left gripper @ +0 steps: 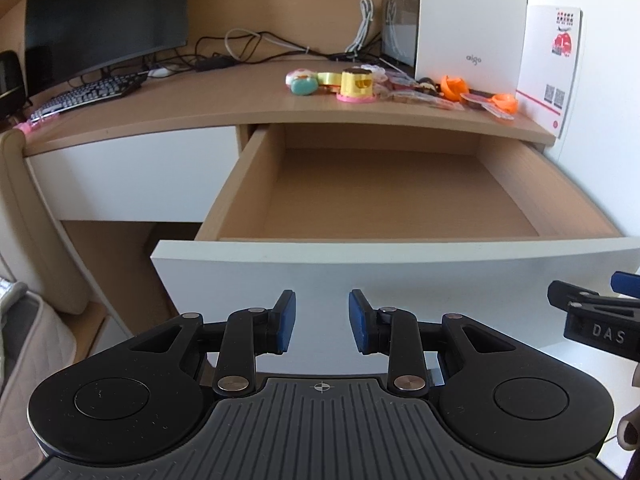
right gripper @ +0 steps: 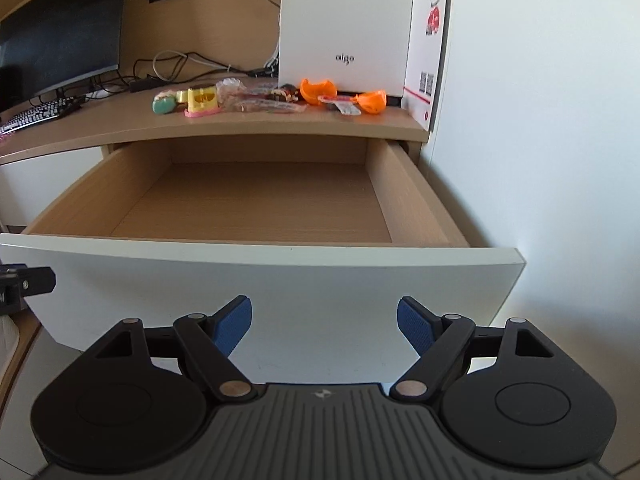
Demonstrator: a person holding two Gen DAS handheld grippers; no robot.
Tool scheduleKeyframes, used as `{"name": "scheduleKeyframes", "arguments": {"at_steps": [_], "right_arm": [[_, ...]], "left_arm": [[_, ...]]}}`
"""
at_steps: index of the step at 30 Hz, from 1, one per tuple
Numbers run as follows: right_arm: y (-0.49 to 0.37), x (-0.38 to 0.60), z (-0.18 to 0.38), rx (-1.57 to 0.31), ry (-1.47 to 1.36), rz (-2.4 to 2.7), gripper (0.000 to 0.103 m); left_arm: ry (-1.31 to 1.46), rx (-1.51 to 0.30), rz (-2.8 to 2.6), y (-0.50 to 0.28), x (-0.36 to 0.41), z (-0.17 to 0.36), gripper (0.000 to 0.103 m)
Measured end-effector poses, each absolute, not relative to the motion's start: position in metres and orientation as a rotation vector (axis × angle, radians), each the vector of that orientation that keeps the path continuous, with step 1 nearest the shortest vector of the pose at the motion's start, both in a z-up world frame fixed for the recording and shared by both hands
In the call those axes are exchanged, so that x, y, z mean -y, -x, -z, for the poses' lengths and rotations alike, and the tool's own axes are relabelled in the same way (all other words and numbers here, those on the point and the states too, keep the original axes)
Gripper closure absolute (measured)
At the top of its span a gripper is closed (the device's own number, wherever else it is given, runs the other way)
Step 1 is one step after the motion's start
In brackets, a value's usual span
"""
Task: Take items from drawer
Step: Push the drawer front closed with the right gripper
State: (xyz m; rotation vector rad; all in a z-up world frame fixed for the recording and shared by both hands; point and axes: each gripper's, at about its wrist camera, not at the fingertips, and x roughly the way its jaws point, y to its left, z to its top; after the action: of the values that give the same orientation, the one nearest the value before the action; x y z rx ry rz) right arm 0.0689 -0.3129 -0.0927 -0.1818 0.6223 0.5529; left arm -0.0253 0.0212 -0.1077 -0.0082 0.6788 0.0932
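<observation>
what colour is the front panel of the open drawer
White; the drawer front is plain white, while the drawer's inside is light wood. It shows best in the right wrist view.

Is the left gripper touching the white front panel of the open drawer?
Cannot tell. In the left wrist view the left gripper overlaps the drawer front, with no visible contact or gap.

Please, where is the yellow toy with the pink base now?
In both views the yellow toy with the pink base stands on the desk top, above the open drawer, between a teal toy and clear packets.
</observation>
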Motion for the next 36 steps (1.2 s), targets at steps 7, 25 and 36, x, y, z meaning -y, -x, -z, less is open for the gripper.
{"name": "scheduleKeyframes", "arguments": {"at_steps": [7, 25, 36], "right_arm": [[-0.077, 0.296, 0.105, -0.656, 0.203, -0.520, 0.022], [-0.119, 0.247, 0.104, -0.708, 0.200, -0.411, 0.022], [-0.157, 0.217, 0.102, -0.694, 0.182, -0.369, 0.022]], "left_arm": [[0.022, -0.716, -0.059, 0.008, -0.024, 0.117, 0.070], [0.103, -0.747, 0.030, -0.062, -0.051, 0.115, 0.070], [0.076, -0.769, 0.038, -0.114, -0.058, 0.115, 0.070]]}}
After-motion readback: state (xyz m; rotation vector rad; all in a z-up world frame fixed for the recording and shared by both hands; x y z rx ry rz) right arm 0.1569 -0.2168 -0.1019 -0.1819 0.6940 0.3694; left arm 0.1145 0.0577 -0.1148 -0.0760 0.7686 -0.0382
